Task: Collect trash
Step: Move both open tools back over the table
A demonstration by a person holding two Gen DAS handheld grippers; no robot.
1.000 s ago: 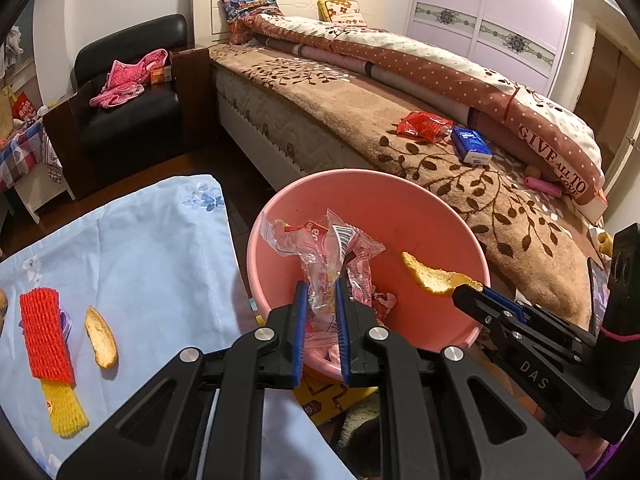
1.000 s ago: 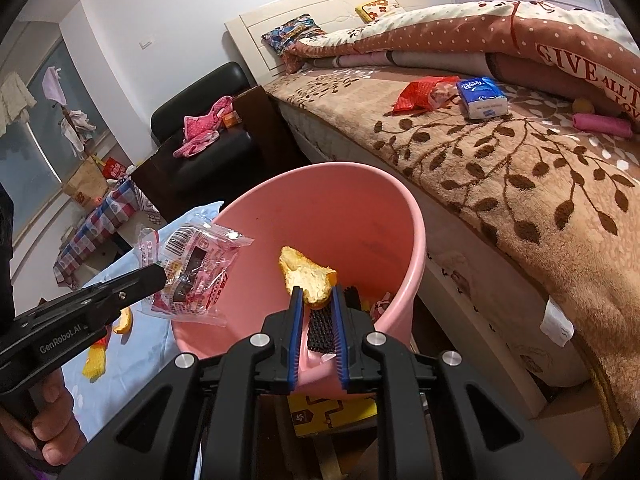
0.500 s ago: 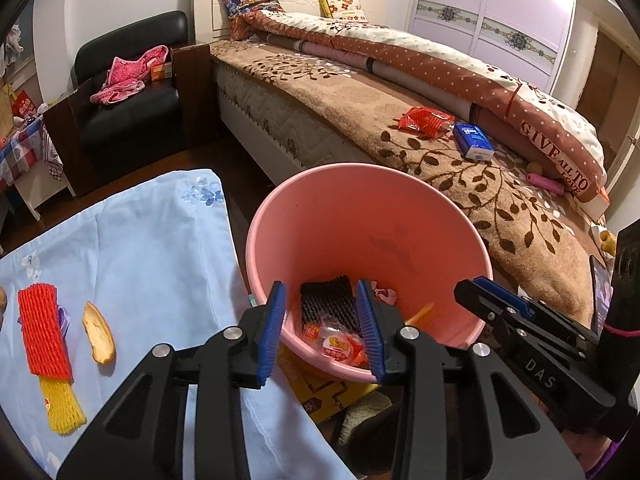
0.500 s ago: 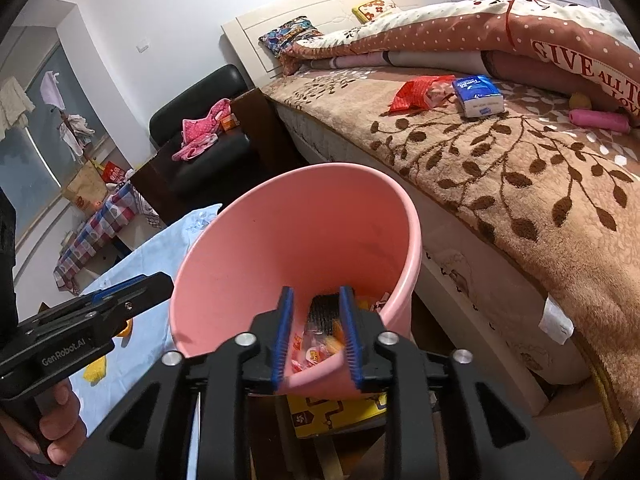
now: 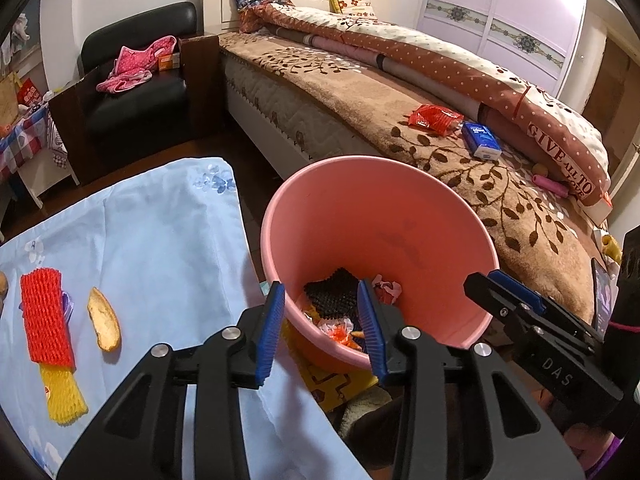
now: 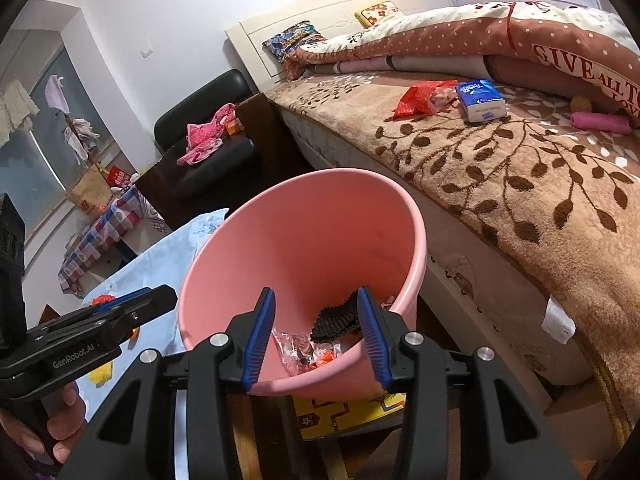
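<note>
Both tongs sit apart and empty over the near rim of the pink bin: left tongs [image 5: 322, 330], right tongs [image 6: 318, 330]. Pink bin [image 5: 376, 208] stands between bench and bed, so drops from either side are short. It holds wrappers [image 6: 304, 354] and black foam net [image 5: 334, 296]. Left on the blue-clothed bench [image 5: 160, 240]: peel [image 5: 104, 324], red foam net [image 5: 44, 318], yellow foam net [image 5: 64, 394]. Farther off on the bed [image 5: 360, 108]: red packet [image 5: 434, 118].

Pink bucket [image 5: 420, 216], leaf-patterned brown blanket [image 5: 500, 196].
</note>
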